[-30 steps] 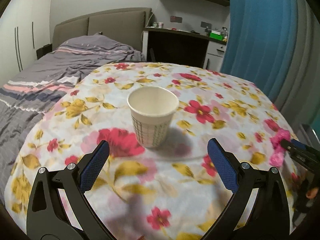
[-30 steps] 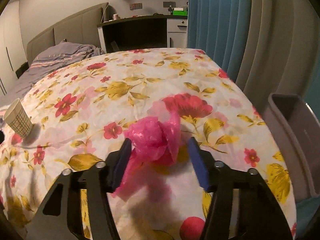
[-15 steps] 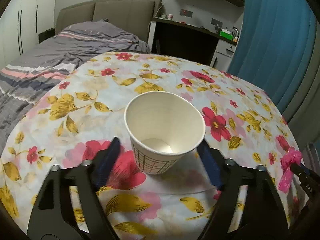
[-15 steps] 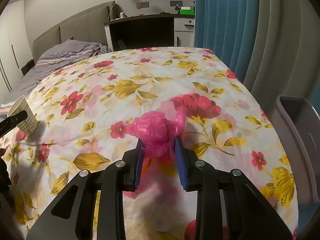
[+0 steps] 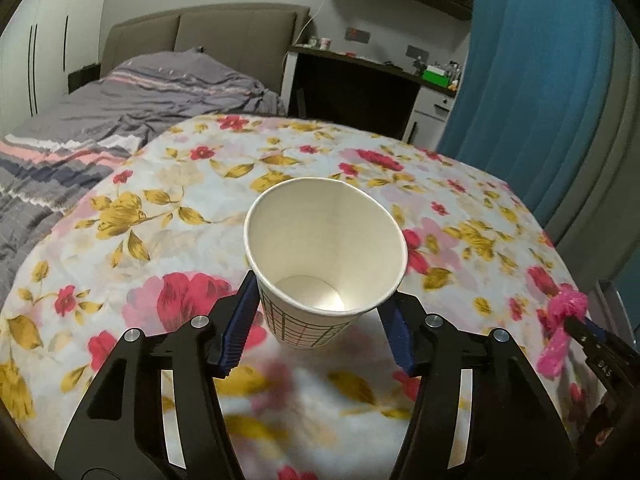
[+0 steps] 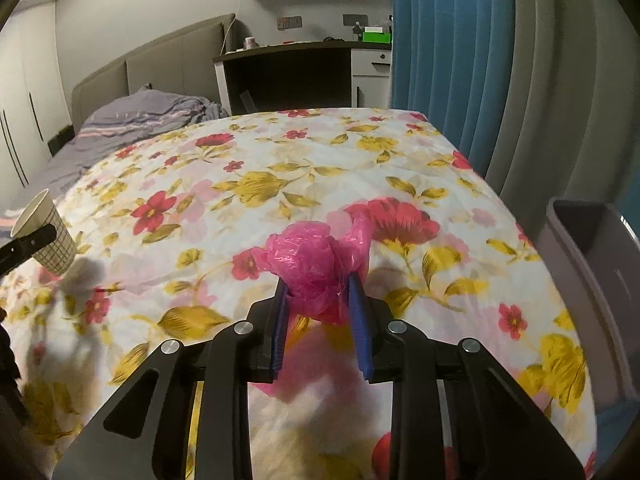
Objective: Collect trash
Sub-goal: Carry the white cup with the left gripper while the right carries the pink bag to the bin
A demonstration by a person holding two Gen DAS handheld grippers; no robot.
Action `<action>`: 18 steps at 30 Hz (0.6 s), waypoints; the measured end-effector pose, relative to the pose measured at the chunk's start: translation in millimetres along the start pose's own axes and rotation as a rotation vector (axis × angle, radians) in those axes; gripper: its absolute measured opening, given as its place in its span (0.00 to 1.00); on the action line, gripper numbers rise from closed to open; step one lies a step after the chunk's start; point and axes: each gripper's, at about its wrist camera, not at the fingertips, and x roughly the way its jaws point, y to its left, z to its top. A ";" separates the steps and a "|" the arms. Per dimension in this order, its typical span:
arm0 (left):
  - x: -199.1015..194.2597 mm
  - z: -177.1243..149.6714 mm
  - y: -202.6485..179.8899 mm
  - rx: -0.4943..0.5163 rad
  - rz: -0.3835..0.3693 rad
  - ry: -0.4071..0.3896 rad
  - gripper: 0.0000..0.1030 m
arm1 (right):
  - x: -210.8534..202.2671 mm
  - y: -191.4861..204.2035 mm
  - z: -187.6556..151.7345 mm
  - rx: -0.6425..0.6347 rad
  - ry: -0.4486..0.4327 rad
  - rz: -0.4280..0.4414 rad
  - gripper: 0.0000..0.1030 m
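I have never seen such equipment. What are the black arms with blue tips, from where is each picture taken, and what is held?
No robot here: a person holds a two-finger gripper in each hand, and each carries a camera looking along its fingers. The left gripper has just been closing around a paper cup, which looks tilted and clamped between its blue pads. The right gripper is squeezed on a crumpled pink plastic bag. Both pieces of trash are over a flowered cloth. A grey bin stands at its right edge.

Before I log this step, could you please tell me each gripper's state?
Left gripper: closing on the paper cup.
Right gripper: closed on the pink plastic bag.
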 end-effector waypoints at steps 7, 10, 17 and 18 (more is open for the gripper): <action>-42.3 -9.2 -32.2 0.043 -0.050 -0.060 0.56 | -43.2 -8.7 -6.9 0.027 -0.066 0.052 0.27; -61.6 -14.2 -54.7 0.078 -0.087 -0.087 0.56 | -64.2 -16.1 -9.5 0.039 -0.093 0.079 0.27; -88.0 -24.5 -111.5 0.153 -0.177 -0.105 0.56 | -104.6 -38.0 -18.0 0.049 -0.147 0.085 0.27; -90.7 -26.4 -121.4 0.164 -0.192 -0.106 0.56 | -111.0 -44.4 -19.6 0.055 -0.155 0.080 0.27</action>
